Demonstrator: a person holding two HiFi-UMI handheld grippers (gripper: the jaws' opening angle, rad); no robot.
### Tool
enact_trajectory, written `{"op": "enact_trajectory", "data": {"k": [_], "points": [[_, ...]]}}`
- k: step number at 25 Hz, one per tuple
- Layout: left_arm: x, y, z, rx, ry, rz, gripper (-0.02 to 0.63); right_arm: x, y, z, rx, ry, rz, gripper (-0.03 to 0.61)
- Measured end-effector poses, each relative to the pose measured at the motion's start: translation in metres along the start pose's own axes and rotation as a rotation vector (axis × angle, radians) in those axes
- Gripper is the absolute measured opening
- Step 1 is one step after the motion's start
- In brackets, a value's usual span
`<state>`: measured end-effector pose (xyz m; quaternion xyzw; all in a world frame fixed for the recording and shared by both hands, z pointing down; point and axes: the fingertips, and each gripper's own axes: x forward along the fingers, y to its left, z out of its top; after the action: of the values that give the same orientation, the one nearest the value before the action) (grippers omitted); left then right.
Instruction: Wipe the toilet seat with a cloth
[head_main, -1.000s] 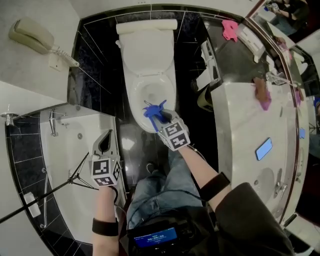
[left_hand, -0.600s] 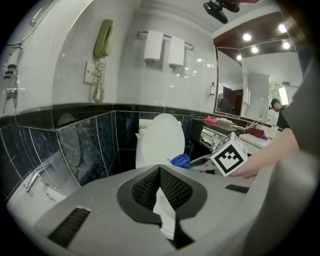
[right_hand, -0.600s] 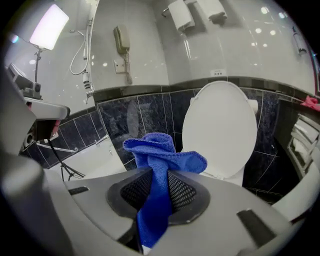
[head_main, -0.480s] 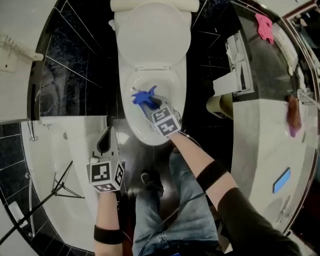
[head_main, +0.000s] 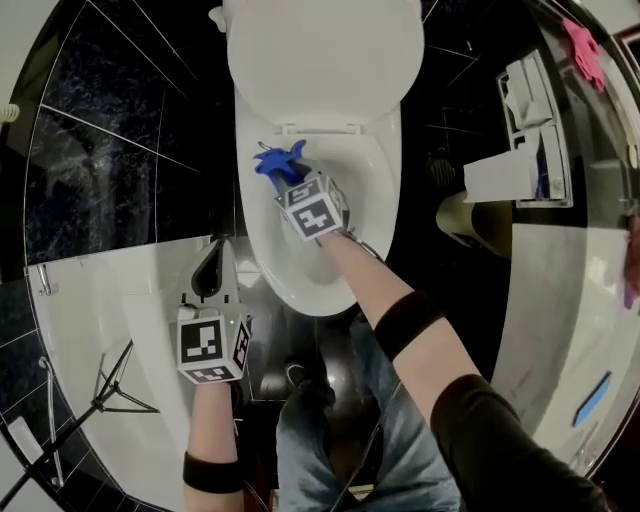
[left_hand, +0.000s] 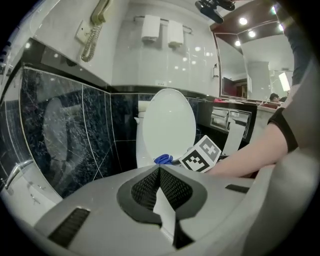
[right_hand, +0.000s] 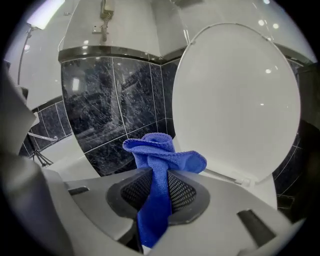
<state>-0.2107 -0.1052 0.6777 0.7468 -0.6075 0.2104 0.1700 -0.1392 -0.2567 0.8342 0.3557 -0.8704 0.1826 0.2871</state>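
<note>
A white toilet stands with its lid (head_main: 325, 55) raised; its seat (head_main: 385, 180) rings the bowl. My right gripper (head_main: 283, 176) is over the back left of the seat, shut on a bunched blue cloth (head_main: 278, 162), which sticks out ahead of the jaws (right_hand: 161, 152) in front of the lid (right_hand: 240, 105). My left gripper (head_main: 212, 278) hangs left of the bowl over the white tub rim, shut with nothing in it. In the left gripper view (left_hand: 160, 169) the jaws meet, with the lid (left_hand: 169, 125) and the cloth (left_hand: 163, 159) beyond them.
A white bathtub (head_main: 110, 320) lies at the left, against black marble tiles (head_main: 130, 120). To the right is a tissue holder (head_main: 535, 110) and a pale counter (head_main: 575, 300) with a pink cloth (head_main: 585, 45). My knees and shoes fill the floor before the bowl.
My right gripper has sunk towards the seat's back left with the cloth in it. The left gripper has dropped too, staying beside the bowl. The toilet looms larger in the head view.
</note>
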Motion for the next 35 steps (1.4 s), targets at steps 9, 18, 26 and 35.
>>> {"op": "enact_trajectory", "data": {"k": [9,18,26,35], "points": [[0.027,0.009,-0.014,-0.013,-0.001,0.026,0.003,0.063,-0.014,-0.009,-0.023,0.023,-0.05,0.117],[0.038,0.013,-0.013,-0.019,0.044,0.032,0.003,0.075,-0.043,-0.023,-0.053,0.116,-0.098,0.115],[0.053,-0.015,-0.004,-0.029,0.049,-0.003,0.003,0.025,-0.123,-0.074,-0.042,0.235,-0.21,0.112],[0.063,-0.05,0.021,-0.024,0.049,-0.048,0.003,-0.028,-0.179,-0.089,0.012,0.267,-0.269,0.114]]}}
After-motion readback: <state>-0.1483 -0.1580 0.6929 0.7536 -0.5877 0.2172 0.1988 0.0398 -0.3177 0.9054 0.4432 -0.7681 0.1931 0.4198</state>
